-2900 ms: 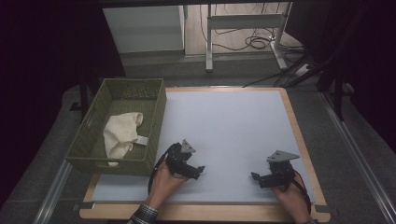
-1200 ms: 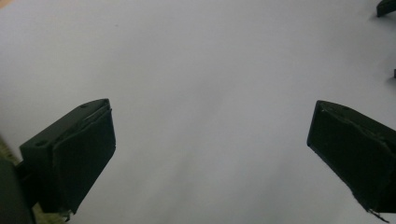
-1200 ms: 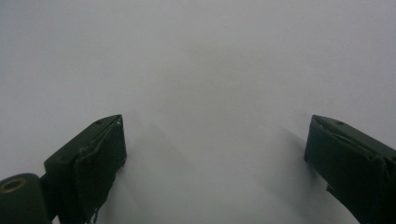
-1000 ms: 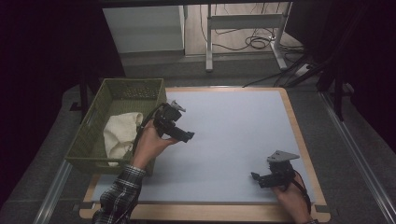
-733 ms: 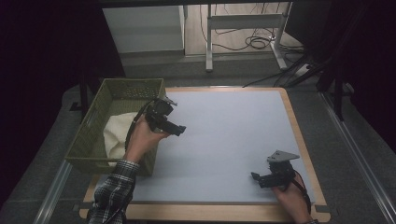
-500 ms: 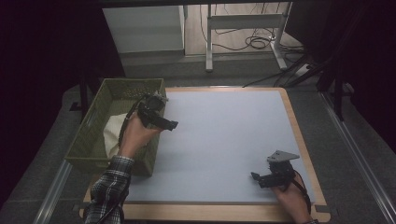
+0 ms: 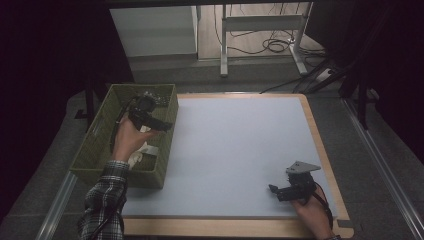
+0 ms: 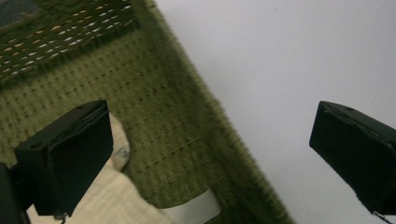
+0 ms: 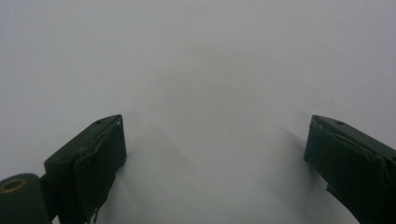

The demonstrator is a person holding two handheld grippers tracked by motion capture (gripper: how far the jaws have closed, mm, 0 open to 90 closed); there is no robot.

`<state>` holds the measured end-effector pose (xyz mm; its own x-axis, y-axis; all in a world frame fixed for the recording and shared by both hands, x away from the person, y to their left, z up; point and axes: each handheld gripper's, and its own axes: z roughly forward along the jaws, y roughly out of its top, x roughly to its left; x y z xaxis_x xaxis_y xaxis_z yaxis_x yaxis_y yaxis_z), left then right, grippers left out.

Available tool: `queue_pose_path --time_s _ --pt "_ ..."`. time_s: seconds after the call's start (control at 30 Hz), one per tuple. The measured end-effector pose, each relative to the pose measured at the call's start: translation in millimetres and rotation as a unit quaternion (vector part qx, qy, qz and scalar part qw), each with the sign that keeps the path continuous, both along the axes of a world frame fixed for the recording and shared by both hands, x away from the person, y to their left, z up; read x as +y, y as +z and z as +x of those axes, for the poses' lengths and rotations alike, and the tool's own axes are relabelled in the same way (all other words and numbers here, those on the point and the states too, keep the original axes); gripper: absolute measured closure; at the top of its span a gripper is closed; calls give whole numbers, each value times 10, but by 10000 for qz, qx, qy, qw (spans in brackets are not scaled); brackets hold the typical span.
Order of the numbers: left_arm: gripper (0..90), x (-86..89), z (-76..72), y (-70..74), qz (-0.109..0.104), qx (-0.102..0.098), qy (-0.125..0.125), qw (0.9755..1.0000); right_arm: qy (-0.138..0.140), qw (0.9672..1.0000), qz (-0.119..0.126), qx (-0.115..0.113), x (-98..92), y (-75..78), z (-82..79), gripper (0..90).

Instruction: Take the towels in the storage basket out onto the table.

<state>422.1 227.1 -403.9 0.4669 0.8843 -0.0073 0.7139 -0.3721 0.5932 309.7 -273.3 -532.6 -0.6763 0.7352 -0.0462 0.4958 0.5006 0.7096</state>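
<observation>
Left hand-held gripper [image 7: 162,125] moved over basket [image 7: 95,150], jaws apart, above cloth [image 8: 112,200]

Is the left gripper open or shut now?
Open: the left gripper has its fingers wide apart above the green basket, gripping nothing.

L gripper [image 7: 159,125] moved from front-centre of pale grey table mat [image 7: 240,150] up and leftward; now w/ jaws wide apart over woven olive-green basket [image 7: 95,150], above crumpled cream cloth [image 8: 112,200] inside it.
</observation>
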Motion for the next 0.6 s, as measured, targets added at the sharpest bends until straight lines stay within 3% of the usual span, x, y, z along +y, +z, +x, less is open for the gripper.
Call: queue_pose_path --time_s 0.27,0.47,0.6 --pt "0 267 24 -41 171 72 261 9995 -1 10000 0 1 0 0 0 58" --pt "0 498 48 -171 206 169 478 9985 4 10000 0 -1 0 0 1 57" --pt "0 657 105 -367 305 341 616 9970 5 10000 1 -2 0 0 1 57"
